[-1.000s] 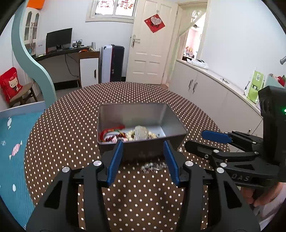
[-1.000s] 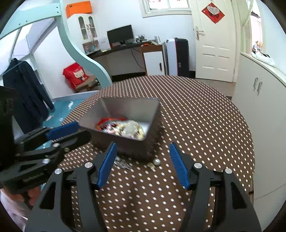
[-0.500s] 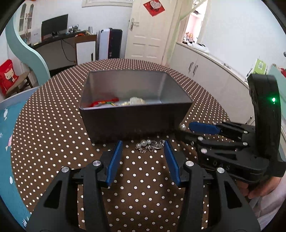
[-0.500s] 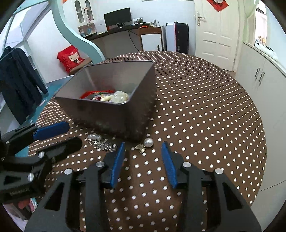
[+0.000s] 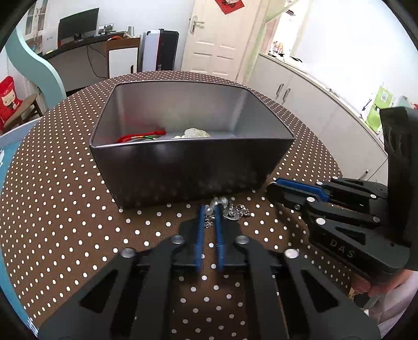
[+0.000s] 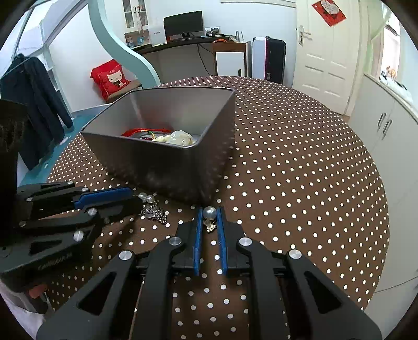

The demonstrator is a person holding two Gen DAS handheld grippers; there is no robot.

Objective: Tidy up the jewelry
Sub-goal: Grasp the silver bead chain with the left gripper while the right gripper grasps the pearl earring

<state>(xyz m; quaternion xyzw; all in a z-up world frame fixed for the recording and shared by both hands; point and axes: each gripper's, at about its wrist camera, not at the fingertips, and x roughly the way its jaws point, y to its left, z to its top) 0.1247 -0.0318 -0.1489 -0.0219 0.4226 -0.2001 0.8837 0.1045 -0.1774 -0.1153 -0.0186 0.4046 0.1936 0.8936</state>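
Note:
A grey metal box (image 5: 188, 164) (image 6: 167, 167) stands on the dotted table and holds a red cord bracelet (image 5: 141, 136) (image 6: 146, 130) and a pale stone pendant (image 5: 194, 133) (image 6: 181, 138). A silver chain with pearls (image 5: 230, 208) (image 6: 152, 209) lies on the cloth against the box's near wall. My left gripper (image 5: 209, 209) (image 6: 135, 200) is shut on that chain's end. My right gripper (image 6: 209, 211) (image 5: 271, 187) is shut on a pearl earring (image 6: 209, 213) on the cloth beside the box corner.
The round table has a brown cloth with white dots (image 5: 65, 222) (image 6: 300, 183). White cabinets (image 5: 313, 104) run along the right of the room. A desk with a monitor (image 6: 183, 24) and a door (image 6: 326, 52) stand at the back.
Both grippers came down toward the table in front of the box and closed: the left on the silver chain, the right on the pearl earring.

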